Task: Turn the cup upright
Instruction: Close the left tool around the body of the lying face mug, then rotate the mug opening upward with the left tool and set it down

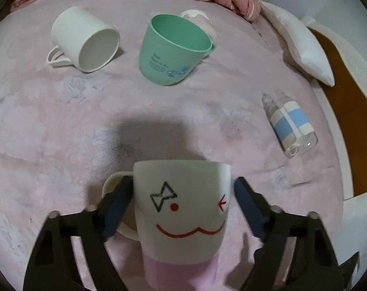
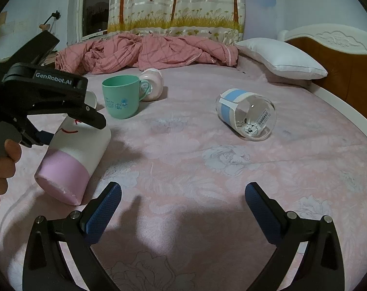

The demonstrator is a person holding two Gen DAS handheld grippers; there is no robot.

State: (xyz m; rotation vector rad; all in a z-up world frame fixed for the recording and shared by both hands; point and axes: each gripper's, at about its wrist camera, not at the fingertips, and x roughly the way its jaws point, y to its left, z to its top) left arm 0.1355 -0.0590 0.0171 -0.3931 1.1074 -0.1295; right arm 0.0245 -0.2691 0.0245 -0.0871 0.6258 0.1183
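A white mug with a pink base and a drawn face sits between the fingers of my left gripper. The left pad touches the mug by its handle; the right pad stands a small gap off its side. In the right wrist view the mug hangs tilted above the bed, pink base toward the camera, under the left gripper. My right gripper is open and empty, low over the pink bedsheet.
A green cup stands upright. A white mug and a pale pink cup lie on their sides. A glass cup with blue bands lies right. A pillow, rumpled blanket and headboard border the bed.
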